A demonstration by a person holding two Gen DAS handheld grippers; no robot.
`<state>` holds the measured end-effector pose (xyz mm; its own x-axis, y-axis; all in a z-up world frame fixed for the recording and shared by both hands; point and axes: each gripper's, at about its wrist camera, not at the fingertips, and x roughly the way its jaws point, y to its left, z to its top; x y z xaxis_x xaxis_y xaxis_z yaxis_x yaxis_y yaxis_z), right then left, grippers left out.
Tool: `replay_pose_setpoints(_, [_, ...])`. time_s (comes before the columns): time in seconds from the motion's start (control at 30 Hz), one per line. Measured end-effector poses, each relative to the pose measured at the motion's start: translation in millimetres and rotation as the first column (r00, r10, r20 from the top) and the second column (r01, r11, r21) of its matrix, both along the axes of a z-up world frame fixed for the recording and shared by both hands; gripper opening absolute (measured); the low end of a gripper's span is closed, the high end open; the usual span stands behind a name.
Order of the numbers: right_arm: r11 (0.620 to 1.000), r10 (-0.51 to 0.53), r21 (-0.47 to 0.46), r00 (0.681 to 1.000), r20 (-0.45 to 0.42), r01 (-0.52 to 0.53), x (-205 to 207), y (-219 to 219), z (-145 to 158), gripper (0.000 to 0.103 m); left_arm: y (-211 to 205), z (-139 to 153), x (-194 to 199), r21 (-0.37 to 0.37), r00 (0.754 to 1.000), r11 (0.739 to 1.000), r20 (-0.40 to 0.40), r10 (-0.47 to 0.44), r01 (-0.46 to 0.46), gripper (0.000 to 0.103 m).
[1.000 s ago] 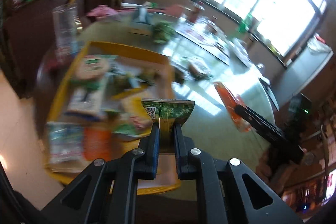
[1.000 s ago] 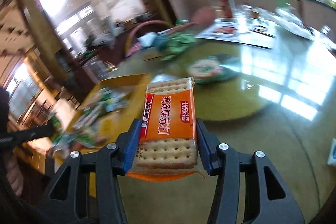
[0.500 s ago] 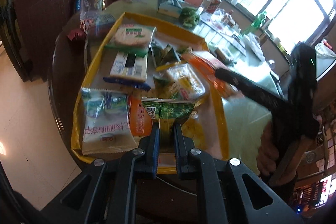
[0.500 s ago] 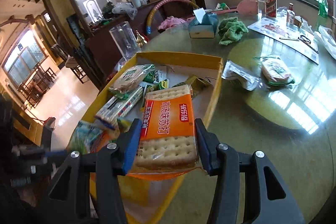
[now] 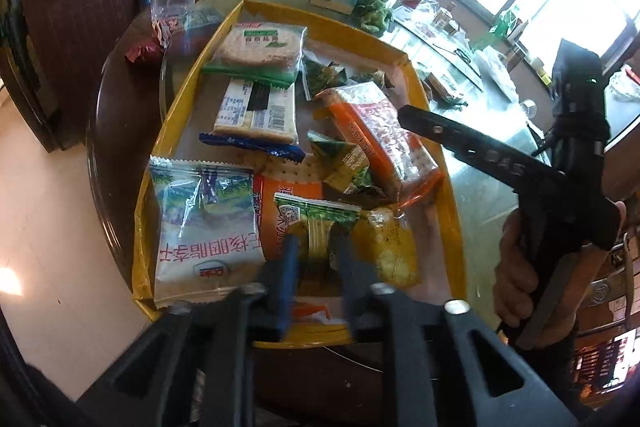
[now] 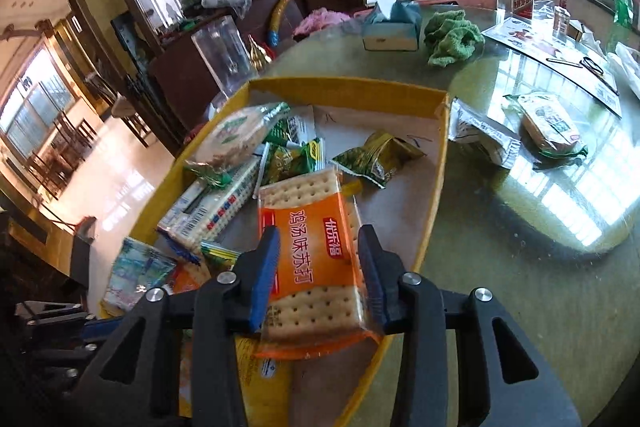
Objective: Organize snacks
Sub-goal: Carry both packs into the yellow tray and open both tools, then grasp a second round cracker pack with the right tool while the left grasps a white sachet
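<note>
Left tongs (image 5: pixel 314 259): jaws have just been opening; they stand apart with the small green snack packet (image 5: pixel 316 223) between them, pads clear of its sides, which reads as a release.
Green packet: lies just ahead of the left tongs, on top of other wrappers at the near end of the yellow tray (image 5: pixel 400 57), so it appears delivered.
Right tongs (image 6: pixel 316 267): clamped across the orange cracker pack (image 6: pixel 312 259), gripped by its long edges so it stays flat.
Cracker pack: held over the tray's near right rim, seemingly for set-down among the packets ahead.
Tray contents: round biscuit pack (image 5: pixel 258 49) at the far end beyond the left tongs; white cracker pack (image 5: pixel 204 243) to their left.
Outstanding: two packets (image 6: pixel 516 135) lie on the worktop (image 6: pixel 520 267), right of the right tongs, well outside the tray.
Risk: piled wrappers may slide.
</note>
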<state>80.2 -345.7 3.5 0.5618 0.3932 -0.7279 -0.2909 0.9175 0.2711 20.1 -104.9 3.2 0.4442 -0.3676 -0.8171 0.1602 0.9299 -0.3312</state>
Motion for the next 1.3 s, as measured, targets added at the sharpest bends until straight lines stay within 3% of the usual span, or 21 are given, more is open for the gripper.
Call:
replay_pose_setpoints(0.03, [1.0, 0.004, 0.017, 1.0, 0.009, -0.004, -3.0, -5.5, 4.4, 0.058, 0.7, 4.1, -2.8, -0.008, 1.0, 1.0, 0.025, 0.009, -0.008, 0.049])
replay_pose_setpoints(0.17, [0.998, -0.015, 0.059, 0.996, 0.09, 0.01, -19.3, -35.3, 24.6, 0.07, -8.3, 29.3, -16.4, 0.008, 0.986, 1.0, 0.163, 0.027, -0.028, 0.069])
replay_pose_setpoints(0.23, [0.994, -0.062, 0.092, 0.992, 0.113, 0.052, -26.3, -62.1, 34.4, 0.081, -18.0, 39.3, -19.0, -0.016, 0.979, 1.0, 0.202, 0.004, -0.001, 0.073])
replay_pose_setpoints(0.33, [0.985, -0.145, 0.116, 0.982, 0.122, 0.131, -24.6, -100.3, 41.1, 0.087, -36.4, 46.3, -16.6, -0.053, 0.973, 0.998, 0.23, -0.015, 0.028, 0.077])
replay_pose_setpoints(0.57, [0.976, -0.216, 0.023, 0.976, 0.03, 0.215, 20.7, -156.3, 21.8, 0.087, -71.7, 41.5, -2.7, -0.111, 0.976, 0.99, 0.211, -0.058, 0.083, 0.077])
replay_pose_setpoints(0.77, [0.988, -0.149, -0.036, 0.988, -0.046, 0.147, 85.6, -170.6, 3.3, 0.087, -77.5, 38.4, 1.1, -0.128, 0.974, 0.986, 0.211, -0.078, 0.107, 0.077])
replay_pose_setpoints(0.87, [0.984, -0.158, -0.093, 0.986, -0.056, 0.152, 121.4, -174.9, -4.5, 0.087, -77.1, 35.5, 5.6, -0.135, 0.976, 0.985, 0.205, -0.074, 0.103, 0.077])
replay_pose_setpoints(1.07, [0.983, -0.161, -0.106, 0.977, -0.137, 0.148, 181.4, -184.5, -28.3, 0.087, -73.7, 35.6, 7.6, -0.137, 0.976, 0.985, 0.205, -0.074, 0.103, 0.077])
replay_pose_setpoints(1.2, [0.987, -0.138, -0.104, 0.975, -0.172, 0.121, 192.4, -178.1, -40.5, 0.087, -72.7, 36.7, 5.6, -0.133, 0.977, 0.986, 0.202, -0.068, 0.097, 0.077])
replay_pose_setpoints(1.3, [0.968, -0.156, -0.22, 0.976, -0.155, 0.119, 189.0, -162.7, -46.6, 0.083, -74.9, 36.9, 4.8, -0.127, 0.978, 0.988, 0.201, -0.063, 0.09, 0.077])
